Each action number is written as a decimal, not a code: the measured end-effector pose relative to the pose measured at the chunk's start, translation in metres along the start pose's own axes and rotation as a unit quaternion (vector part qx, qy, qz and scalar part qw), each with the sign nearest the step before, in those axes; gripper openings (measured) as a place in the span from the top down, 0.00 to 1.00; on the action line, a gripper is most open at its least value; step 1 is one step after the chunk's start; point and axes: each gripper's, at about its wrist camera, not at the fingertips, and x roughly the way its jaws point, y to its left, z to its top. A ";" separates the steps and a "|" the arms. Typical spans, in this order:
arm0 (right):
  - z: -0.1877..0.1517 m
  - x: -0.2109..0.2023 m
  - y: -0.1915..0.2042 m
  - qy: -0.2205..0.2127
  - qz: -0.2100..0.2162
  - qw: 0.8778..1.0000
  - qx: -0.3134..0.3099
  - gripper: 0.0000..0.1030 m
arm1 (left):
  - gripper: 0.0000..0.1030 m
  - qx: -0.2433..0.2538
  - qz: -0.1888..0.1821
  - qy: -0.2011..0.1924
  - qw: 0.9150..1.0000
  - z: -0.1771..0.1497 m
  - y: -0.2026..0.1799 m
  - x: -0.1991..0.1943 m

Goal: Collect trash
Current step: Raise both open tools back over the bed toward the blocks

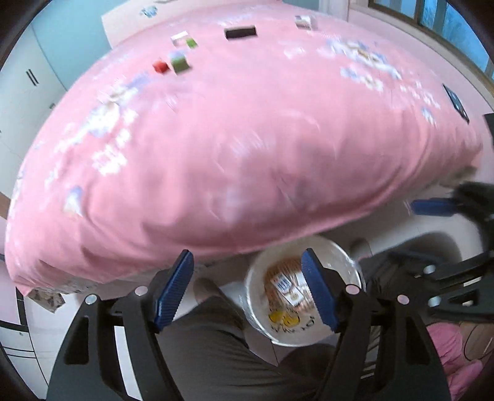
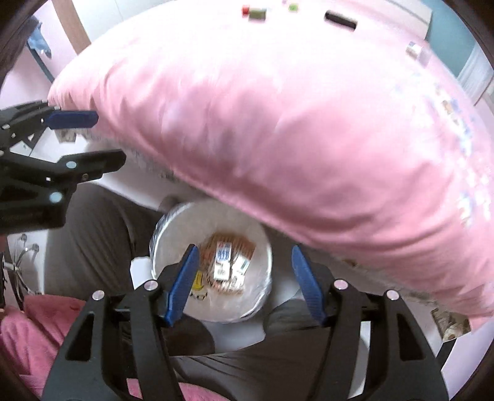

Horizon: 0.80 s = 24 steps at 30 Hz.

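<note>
Above the white bin [image 2: 173,228], both tools hang open and empty.

A bed [image 1: 247,138] under a pink printed cover carries scattered small boxes: a red one [image 1: 160,66], a green one [image 1: 180,61], a black one [image 1: 240,32]. A white bin [image 1: 311,336] stands on the floor beside it.

Pink printed duvet [image 1: 234,148] spread over bed; teal wardrobe [image 1: 46,55] seen behind, window [image 1: 438,15] beside, grey trouser legs [image 1: 210,339] below.
</note>
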 end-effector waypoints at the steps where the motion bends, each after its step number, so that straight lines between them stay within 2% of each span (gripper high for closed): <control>1: 0.003 -0.007 -0.003 -0.007 -0.002 1.000 0.001 0.34 | 0.27 -0.002 0.005 -0.007 1.000 0.006 0.004 -0.007; 9: 0.040 -0.067 -0.034 -0.073 -0.032 0.997 0.003 0.30 | 0.27 -0.021 0.028 -0.040 0.999 0.041 0.022 -0.024; 16: 0.079 -0.088 -0.058 -0.106 -0.052 0.993 0.001 0.29 | 0.26 -0.024 0.040 -0.055 0.997 0.081 0.031 -0.032; 24: 0.130 -0.109 -0.089 -0.135 -0.066 0.989 -0.010 0.29 | 0.26 -0.031 0.048 -0.056 0.997 0.129 0.038 -0.021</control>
